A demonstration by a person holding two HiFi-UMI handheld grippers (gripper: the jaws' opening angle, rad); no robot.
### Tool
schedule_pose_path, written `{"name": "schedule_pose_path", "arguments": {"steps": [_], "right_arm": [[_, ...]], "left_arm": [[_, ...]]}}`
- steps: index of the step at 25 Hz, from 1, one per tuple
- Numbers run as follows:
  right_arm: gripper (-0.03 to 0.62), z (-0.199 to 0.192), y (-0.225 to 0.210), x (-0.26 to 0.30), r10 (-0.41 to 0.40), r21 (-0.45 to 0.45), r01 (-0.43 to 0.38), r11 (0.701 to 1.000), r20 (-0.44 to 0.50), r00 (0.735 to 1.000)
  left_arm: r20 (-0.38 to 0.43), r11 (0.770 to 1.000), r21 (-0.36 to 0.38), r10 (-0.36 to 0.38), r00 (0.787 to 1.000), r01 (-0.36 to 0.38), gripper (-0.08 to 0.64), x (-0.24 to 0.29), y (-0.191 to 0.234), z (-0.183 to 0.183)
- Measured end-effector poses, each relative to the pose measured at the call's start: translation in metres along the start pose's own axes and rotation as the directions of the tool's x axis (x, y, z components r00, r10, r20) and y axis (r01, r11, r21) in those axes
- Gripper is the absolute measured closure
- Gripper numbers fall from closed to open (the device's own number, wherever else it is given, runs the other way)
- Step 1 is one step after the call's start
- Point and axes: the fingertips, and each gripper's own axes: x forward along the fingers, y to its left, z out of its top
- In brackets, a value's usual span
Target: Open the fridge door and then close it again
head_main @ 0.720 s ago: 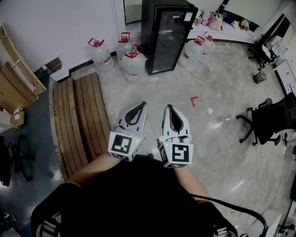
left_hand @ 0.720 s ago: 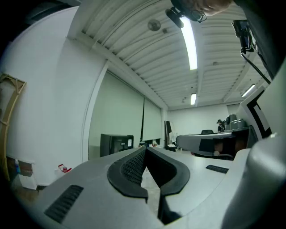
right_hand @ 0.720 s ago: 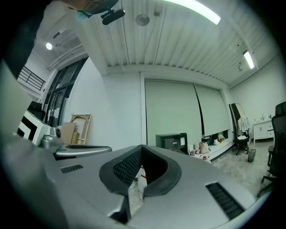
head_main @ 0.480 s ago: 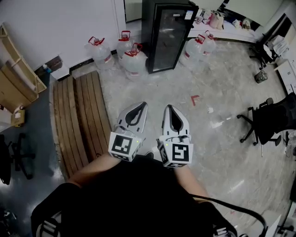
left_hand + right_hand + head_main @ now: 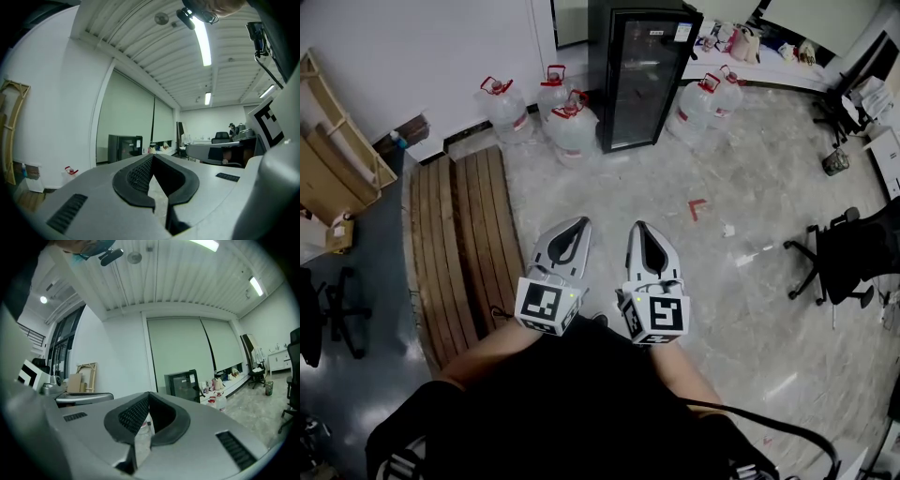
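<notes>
A pale, mottled stone floor (image 5: 741,159) ran to a plain white wall (image 5: 412,47). Long wooden boards (image 5: 464,244) lay flat on it at the left, beside a darker strip of flooring (image 5: 366,281), with timber frames (image 5: 337,159) close to the wall. Clear water jugs (image 5: 499,103) with red caps stood by the wall. A black office chair (image 5: 844,253) sat at the right. Overhead, a ribbed white ceiling (image 5: 140,42) carried a lit strip light (image 5: 202,42); the big windows (image 5: 187,348) seemed covered by pale blinds.

Both grippers are drifting slightly lower in the head view, toward the person's body: the left gripper (image 5: 579,223) and the right gripper (image 5: 639,227). The office chair (image 5: 844,255) is also sliding slightly downward in the view.
</notes>
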Motion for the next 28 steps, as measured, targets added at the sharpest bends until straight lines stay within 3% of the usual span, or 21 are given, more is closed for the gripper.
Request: {"name": "schedule_pose_path", "arguments": {"steps": [9, 15, 20, 28], "right_arm": [[0.577, -0.024, -0.023, 0.076, 0.045, 0.039, -0.042, 0.998, -0.079, 0.996], [0.577, -0.038, -0.045, 0.176, 0.041, 0.038, -0.036, 0.999, -0.134, 0.990], [0.577, -0.031, -0.052, 0.271, 0.049, 0.031, -0.045, 0.999, -0.150, 0.987], [0.577, -0.023, -0.085, 0.376, 0.000, 0.036, 0.006, 0.999, -0.149, 0.989]], "left_arm": [[-0.025, 0.999, -0.026, 0.022, 0.999, -0.023, 0.552, 0.073, 0.046, -0.016], [-0.040, 0.997, -0.075, 0.013, 0.999, -0.016, 0.552, 0.156, 0.118, -0.031], [-0.046, 0.998, -0.038, -0.043, 0.998, 0.041, 0.552, 0.228, 0.183, -0.023], [-0.068, 0.996, -0.055, -0.073, 0.995, 0.070, 0.552, 0.321, 0.252, -0.023]]}}
